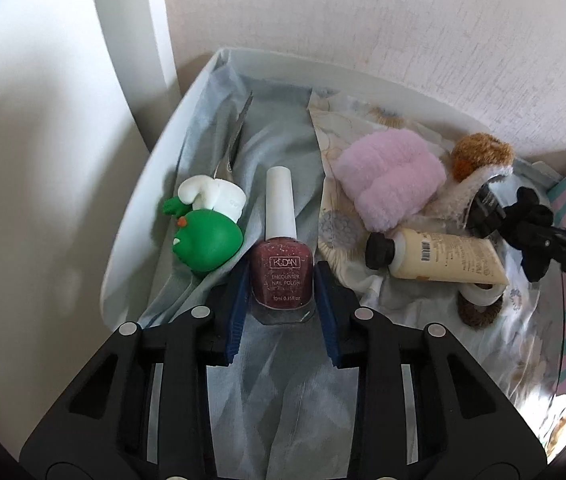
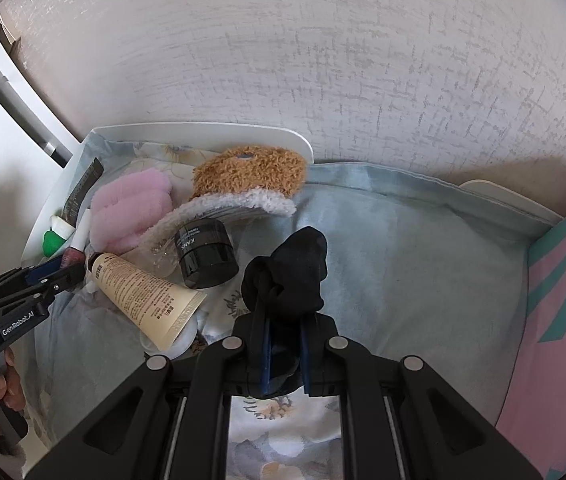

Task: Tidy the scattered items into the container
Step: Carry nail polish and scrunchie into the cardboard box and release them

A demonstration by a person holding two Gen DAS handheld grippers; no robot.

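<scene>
A dark red glitter nail polish bottle (image 1: pixel 281 248) with a white cap stands upright on the pale blue cloth inside the white container (image 1: pixel 267 60). My left gripper (image 1: pixel 282 276) is shut on its glass body, one blue pad on each side. The right wrist view shows this gripper (image 2: pixel 69 272) at the far left, with the bottle (image 2: pixel 72 256) at its tips. My right gripper (image 2: pixel 285 320) is shut on a black fabric scrunchie (image 2: pixel 291 268), held above the cloth just right of the container's wall (image 2: pixel 203 128). It enters the left wrist view from the right (image 1: pixel 539 236).
In the container lie a green frog toy (image 1: pixel 207 240) with a white hat, metal tweezers (image 1: pixel 239 132), a pink fluffy piece (image 1: pixel 391 184), a brown fluffy headband (image 2: pixel 251 172), a cream tube (image 1: pixel 443 260) and a black jar (image 2: pixel 205 254). A wall stands close behind; a pink box (image 2: pixel 563 300) is right.
</scene>
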